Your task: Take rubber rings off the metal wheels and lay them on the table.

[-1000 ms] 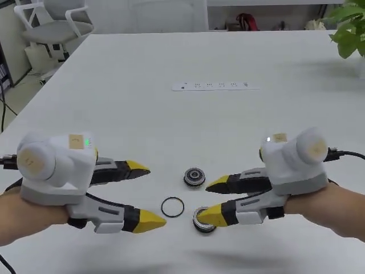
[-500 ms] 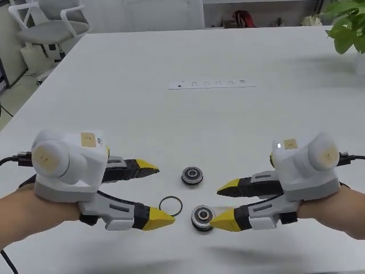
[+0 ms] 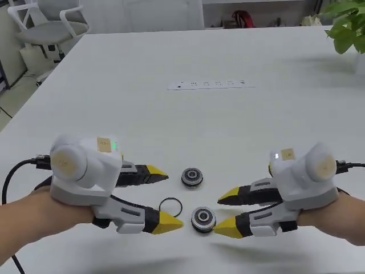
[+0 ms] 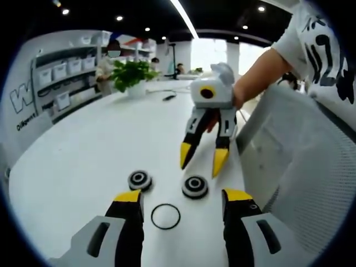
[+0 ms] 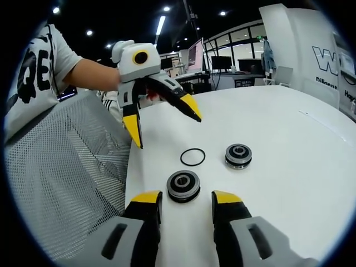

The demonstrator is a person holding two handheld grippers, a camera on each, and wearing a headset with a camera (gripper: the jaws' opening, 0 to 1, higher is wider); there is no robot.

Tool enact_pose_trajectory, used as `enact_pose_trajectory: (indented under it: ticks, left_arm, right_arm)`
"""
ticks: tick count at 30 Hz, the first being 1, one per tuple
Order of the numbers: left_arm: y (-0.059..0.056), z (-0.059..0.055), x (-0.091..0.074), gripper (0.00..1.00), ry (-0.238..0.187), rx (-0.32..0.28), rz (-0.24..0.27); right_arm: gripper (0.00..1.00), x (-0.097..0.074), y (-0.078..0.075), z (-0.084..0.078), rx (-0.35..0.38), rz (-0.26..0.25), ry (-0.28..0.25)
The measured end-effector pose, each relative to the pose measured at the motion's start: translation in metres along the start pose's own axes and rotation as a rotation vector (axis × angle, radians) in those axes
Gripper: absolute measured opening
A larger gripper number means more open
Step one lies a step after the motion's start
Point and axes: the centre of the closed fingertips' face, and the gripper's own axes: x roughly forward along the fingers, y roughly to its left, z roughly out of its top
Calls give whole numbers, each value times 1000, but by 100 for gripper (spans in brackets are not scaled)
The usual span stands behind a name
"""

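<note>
Two metal wheels lie on the white table (image 3: 228, 131), one farther (image 3: 192, 177) and one nearer (image 3: 203, 217), both with dark rims. A loose black rubber ring (image 3: 163, 202) lies flat just left of the near wheel. My left gripper (image 3: 169, 198) is open, its jaws either side of the ring (image 4: 153, 217), above it. My right gripper (image 3: 219, 213) is open too, its tips just right of the near wheel (image 5: 183, 185), which sits a little ahead of its jaws. The far wheel (image 5: 238, 155) and the ring (image 5: 182, 157) lie beyond. Each gripper faces the other (image 4: 203, 158) (image 5: 167, 129).
A white power strip (image 3: 205, 84) lies mid-table, farther back. A green plant (image 3: 345, 28) stands at the far right corner and an office chair (image 3: 45, 23) beyond the far left edge. The near table edge is close below both hands.
My right gripper has drawn back to the right, its lower tip now off the near wheel. My left gripper has moved right, closer to the ring. The ring and wheels have stayed put.
</note>
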Motion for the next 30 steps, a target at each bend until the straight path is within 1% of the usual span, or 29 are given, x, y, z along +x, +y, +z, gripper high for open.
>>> enact_pose_trajectory:
  ticks: [5,7,13,17,21,30]
  left_arm:
    - [-5,-1,8,56,9,2,-17]
    - [-6,-2,11,54,12,3,-22]
    - [-15,-3,21,50,26,10,-52]
    - [-17,-2,27,48,30,8,-66]
    - [-18,-3,33,44,40,3,-72]
    - [-25,-3,44,35,53,9,-99]
  right_arm:
    - [28,4,1,-4,-10,7,7]
    - [27,5,2,-4,-14,7,9]
    - [22,8,3,-8,-34,15,23]
    - [19,8,2,-8,-35,9,22]
    - [18,9,1,-10,-38,6,25]
    - [15,9,0,-12,-40,2,29]
